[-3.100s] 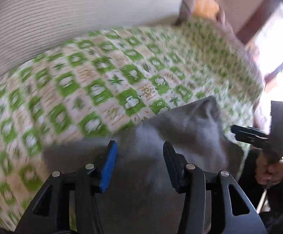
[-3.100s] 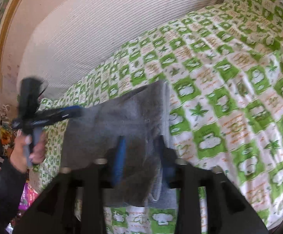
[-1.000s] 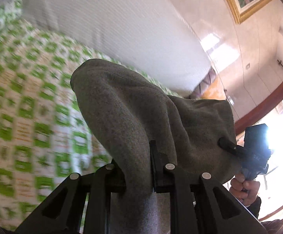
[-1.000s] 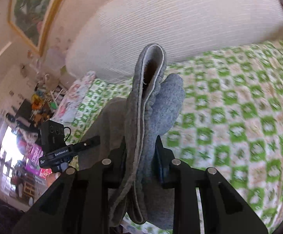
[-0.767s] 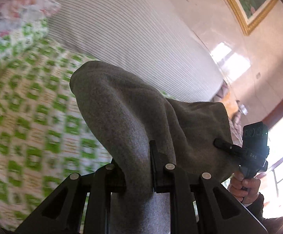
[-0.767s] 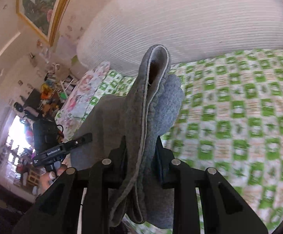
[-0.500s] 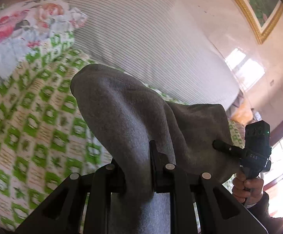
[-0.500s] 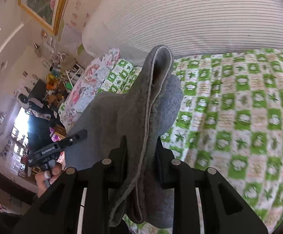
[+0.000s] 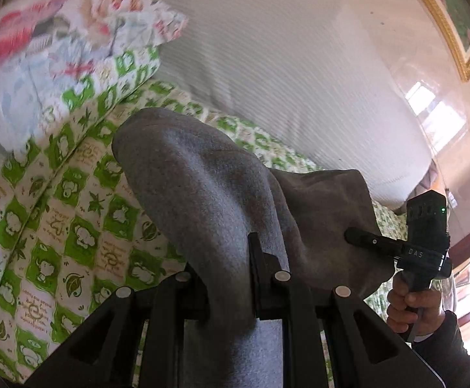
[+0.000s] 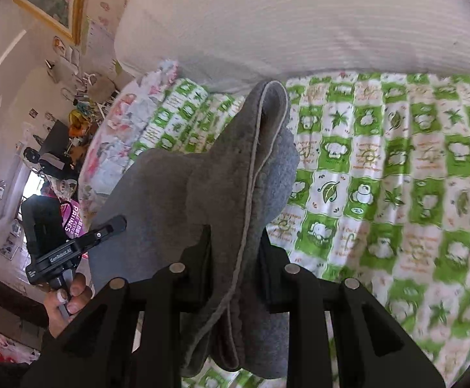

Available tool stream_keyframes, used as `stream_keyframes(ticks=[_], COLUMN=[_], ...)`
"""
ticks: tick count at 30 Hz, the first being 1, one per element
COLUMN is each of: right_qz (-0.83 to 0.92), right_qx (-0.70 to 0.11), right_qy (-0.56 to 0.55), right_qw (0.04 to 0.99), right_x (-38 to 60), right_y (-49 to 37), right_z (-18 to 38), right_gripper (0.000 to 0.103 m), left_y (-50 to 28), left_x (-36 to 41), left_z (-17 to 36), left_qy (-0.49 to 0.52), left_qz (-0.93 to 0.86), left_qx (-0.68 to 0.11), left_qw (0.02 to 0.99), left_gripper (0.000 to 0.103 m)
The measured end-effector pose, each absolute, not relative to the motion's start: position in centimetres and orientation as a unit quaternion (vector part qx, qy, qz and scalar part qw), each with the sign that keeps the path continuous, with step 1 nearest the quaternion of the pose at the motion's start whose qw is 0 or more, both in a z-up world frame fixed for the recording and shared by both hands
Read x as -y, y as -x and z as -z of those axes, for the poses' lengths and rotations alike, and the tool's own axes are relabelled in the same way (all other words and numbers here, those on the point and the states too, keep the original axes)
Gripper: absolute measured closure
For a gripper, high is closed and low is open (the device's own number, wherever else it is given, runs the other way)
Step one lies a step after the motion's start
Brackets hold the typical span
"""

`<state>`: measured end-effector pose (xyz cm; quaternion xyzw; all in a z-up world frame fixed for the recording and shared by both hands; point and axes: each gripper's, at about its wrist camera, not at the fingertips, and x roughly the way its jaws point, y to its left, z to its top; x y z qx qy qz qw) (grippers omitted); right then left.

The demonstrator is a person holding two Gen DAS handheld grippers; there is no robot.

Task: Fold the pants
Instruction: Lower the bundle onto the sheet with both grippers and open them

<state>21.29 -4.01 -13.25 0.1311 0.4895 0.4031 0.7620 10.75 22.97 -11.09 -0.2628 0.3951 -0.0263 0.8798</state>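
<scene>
While both claws clench it, the grey pants (image 9: 209, 194) hang in the air above the bed (image 10: 396, 177), bunched and draped over the fingers. The left claw (image 9: 228, 278) grips one thick fold, the right claw (image 10: 235, 255) a hemmed edge. Soft, fleecy and limp, the cloth will likely sag between grips, so corners or the waistband look the surest holds.
</scene>
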Motion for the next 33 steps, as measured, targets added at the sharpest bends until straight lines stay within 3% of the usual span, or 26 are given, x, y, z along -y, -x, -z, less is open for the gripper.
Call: stream_keyframes(ticks=[10,14,15,18,33], right_qz=[-0.377,-0.357,-0.352,-0.355,-0.420], right_qx=[-0.531,-0.550,-0.552,-0.552,-0.468], right_qy=[-0.117,-0.140,-0.147,-0.163,-0.070], right_qw=[0.750,0.742,0.741,0.737,0.775], right_x=[3.0,3.8,4.1,4.9,4.0], right_y=[-24.3,-25.1,-25.2,-25.1,-19.3], right_z=[18.5,20.1,20.2,19.8,13.0], right_gripper=[0.073,0.044,0.042,0.042,0.042], left_y=[-10.2,-10.3,-10.2,-9.7,-3.6], left_x=[-24.3,-23.9,-23.7,-23.5,-22.0], left_z=[15.8,16.6,16.5,15.8,12.8], left_qy=[0.297,0.280,0.273,0.236,0.210], left_qz=[0.006,-0.016,-0.024,-0.064,-0.096], left_qx=[-0.414,-0.430,-0.432,-0.435,-0.412], left_qw=[0.860,0.858,0.859,0.866,0.881], left_gripper=[0.086,0.078,0.071,0.044,0.030])
